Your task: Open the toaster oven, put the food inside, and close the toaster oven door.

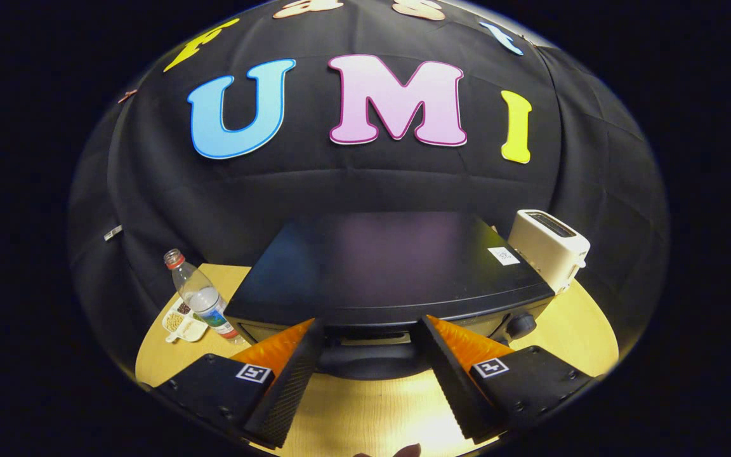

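In the gripper view, the claw (368, 374) hangs spread wide and empty just above the worktop (372, 406). The toaster oven (388, 270) sits straight ahead, its door handle (370, 360) lying crosswise between the two fingertips and slightly beyond them. The handle's long axis runs side to side, so a short forward reach should probably meet it. No food can be made out.

Oven front mostly hidden

I saw the toaster oven (384, 266) from above; my gripper (370, 339) covered its door handle (372, 360).
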{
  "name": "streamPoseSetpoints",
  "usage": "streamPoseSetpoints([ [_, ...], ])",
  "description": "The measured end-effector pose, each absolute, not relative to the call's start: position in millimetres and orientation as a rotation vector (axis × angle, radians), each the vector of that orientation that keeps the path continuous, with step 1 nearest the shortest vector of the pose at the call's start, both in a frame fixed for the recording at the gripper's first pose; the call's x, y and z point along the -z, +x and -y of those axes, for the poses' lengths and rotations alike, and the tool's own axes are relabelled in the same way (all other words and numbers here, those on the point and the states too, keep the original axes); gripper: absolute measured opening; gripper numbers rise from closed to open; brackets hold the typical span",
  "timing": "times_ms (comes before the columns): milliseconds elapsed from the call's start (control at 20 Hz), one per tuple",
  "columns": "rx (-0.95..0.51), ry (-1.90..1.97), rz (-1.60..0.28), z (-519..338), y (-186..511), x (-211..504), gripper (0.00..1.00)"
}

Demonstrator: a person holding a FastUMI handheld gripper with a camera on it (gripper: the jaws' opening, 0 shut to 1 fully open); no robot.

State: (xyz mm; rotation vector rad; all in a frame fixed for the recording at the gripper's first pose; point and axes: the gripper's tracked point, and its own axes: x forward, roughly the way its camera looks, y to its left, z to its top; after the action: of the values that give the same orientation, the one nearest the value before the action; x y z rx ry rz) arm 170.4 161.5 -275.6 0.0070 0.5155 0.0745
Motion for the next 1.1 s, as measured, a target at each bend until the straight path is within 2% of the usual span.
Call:
streamPoseSetpoints([
  [500, -0.078, 0.006, -0.524, -150.8, 97.1, 301.7, 0.99],
  [950, -0.082, 0.01, -0.737, -141.1, 31.1, 370.4, 0.99],
  [1100, -0.082, 0.012, -0.747, -139.2, 29.0, 373.6, 0.99],
])
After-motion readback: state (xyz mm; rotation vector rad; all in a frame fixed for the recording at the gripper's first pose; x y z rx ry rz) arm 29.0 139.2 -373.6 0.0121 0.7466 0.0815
